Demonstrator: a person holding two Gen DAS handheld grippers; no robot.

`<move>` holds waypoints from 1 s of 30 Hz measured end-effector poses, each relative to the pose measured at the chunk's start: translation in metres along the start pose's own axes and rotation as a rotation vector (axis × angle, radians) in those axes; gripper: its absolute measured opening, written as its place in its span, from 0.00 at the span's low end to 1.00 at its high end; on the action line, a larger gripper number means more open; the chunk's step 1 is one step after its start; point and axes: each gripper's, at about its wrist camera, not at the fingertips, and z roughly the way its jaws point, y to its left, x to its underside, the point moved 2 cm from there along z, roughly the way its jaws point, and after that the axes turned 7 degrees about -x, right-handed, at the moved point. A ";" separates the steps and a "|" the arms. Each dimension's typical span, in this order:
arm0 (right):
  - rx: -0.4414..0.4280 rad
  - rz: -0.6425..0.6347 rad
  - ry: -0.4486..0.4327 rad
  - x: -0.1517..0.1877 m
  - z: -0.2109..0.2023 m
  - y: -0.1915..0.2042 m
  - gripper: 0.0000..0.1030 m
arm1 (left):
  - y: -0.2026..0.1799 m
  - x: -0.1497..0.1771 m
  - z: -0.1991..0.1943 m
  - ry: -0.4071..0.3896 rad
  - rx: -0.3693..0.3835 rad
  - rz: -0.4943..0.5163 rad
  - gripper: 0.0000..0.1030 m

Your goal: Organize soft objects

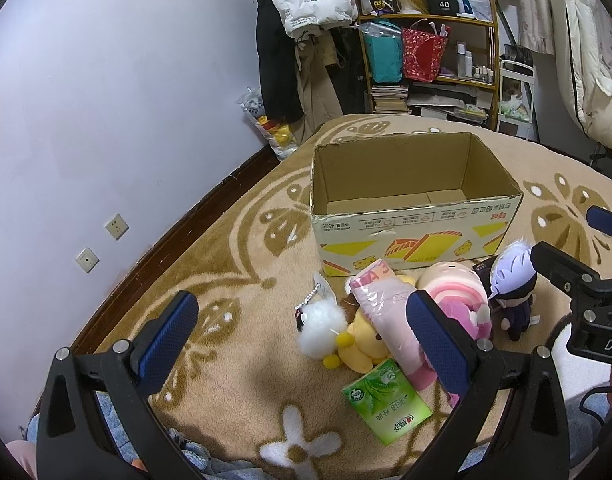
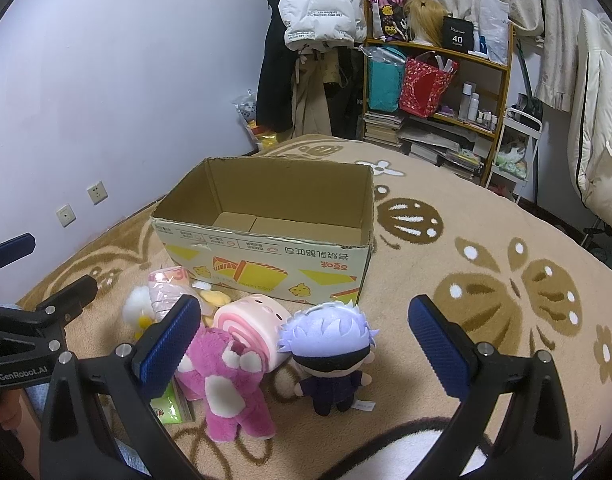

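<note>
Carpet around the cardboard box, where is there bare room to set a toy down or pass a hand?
Free: the carpet right of the cardboard box and right of the white-haired doll; also the box's bare floor. Crowded: the strip before the box, where the pink bear, roll plush and green tissue pack pile together.

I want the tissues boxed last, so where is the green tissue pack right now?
In the left wrist view the green tissue pack lies on the carpet, nearest the camera, just in front of the yellow plush and pink packet.
</note>
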 end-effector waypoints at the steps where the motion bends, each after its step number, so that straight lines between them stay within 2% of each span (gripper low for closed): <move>1: 0.000 0.002 0.000 0.000 0.000 -0.001 1.00 | 0.000 0.000 0.000 0.001 0.000 0.000 1.00; 30: 0.004 -0.001 -0.005 -0.004 -0.001 0.000 1.00 | 0.000 -0.001 0.001 0.004 -0.001 0.003 1.00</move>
